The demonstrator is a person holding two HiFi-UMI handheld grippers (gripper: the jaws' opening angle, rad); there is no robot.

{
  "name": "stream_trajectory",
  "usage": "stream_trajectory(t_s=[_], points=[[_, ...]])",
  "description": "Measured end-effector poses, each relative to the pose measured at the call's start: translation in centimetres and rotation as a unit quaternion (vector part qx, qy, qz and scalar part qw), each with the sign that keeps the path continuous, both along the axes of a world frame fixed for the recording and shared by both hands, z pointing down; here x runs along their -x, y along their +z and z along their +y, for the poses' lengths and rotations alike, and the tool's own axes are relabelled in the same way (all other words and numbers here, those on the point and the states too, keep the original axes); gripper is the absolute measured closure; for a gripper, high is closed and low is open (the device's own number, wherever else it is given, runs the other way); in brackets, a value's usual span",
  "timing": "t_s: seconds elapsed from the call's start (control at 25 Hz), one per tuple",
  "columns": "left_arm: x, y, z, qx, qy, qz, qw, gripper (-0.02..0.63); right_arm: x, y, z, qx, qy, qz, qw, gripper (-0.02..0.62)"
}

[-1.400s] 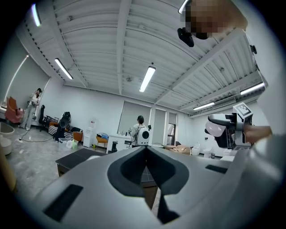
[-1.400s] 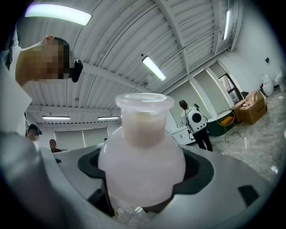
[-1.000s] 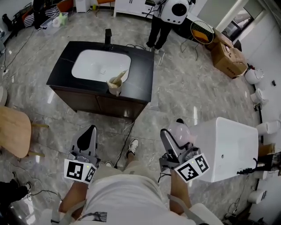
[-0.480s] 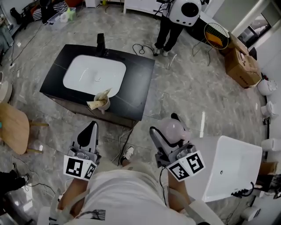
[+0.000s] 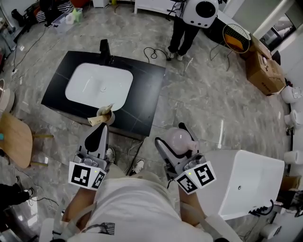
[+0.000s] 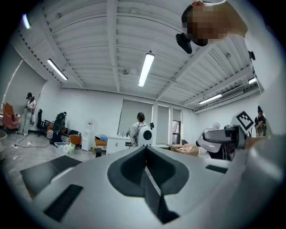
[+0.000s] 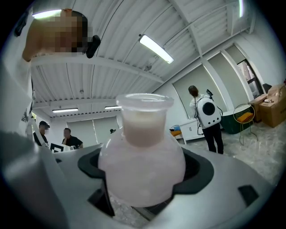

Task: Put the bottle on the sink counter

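My right gripper (image 5: 176, 141) is shut on a round pale pink bottle (image 5: 181, 140), held above the grey marble floor to the right of the sink unit. In the right gripper view the bottle (image 7: 142, 165) fills the jaws, its neck and rim pointing up. My left gripper (image 5: 97, 137) is shut and empty, its tip just in front of the near edge of the black sink counter (image 5: 147, 94). The left gripper view shows its jaws pressed together (image 6: 147, 179). The counter holds a white basin (image 5: 99, 86) and a black tap (image 5: 104, 48).
A cup with sticks (image 5: 105, 116) stands on the counter's near edge. A white cabinet (image 5: 246, 184) is at my right. A person with a white backpack (image 5: 199, 12) stands beyond the counter. A wooden chair (image 5: 16, 139) is at the left, cardboard boxes (image 5: 265, 71) at the far right.
I have stepped closer to the sink counter. Both grippers have moved forward, the right one still carrying the bottle; the left tip now reaches the counter's near edge.
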State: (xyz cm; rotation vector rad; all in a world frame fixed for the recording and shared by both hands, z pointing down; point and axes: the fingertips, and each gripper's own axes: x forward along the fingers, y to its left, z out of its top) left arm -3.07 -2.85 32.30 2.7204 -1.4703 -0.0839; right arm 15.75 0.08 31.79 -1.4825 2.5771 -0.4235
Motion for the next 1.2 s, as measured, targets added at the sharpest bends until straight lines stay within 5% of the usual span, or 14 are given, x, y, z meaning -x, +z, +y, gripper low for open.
stream_trajectory(t_s=[0.64, 1.2], points=[[1.4, 1.4, -5.9, 0.013, 0.075, 0.005, 0.9971, 0.592, 5.6, 4.2, -5.7, 0.035, 0.035, 0.052, 0.997, 0.179], [1.7, 4.8, -8.5, 0.049, 0.078, 0.013, 0.9957, 0.592, 7.6, 14.2, -10.3, 0.096, 0.03, 0.097, 0.99, 0.179]])
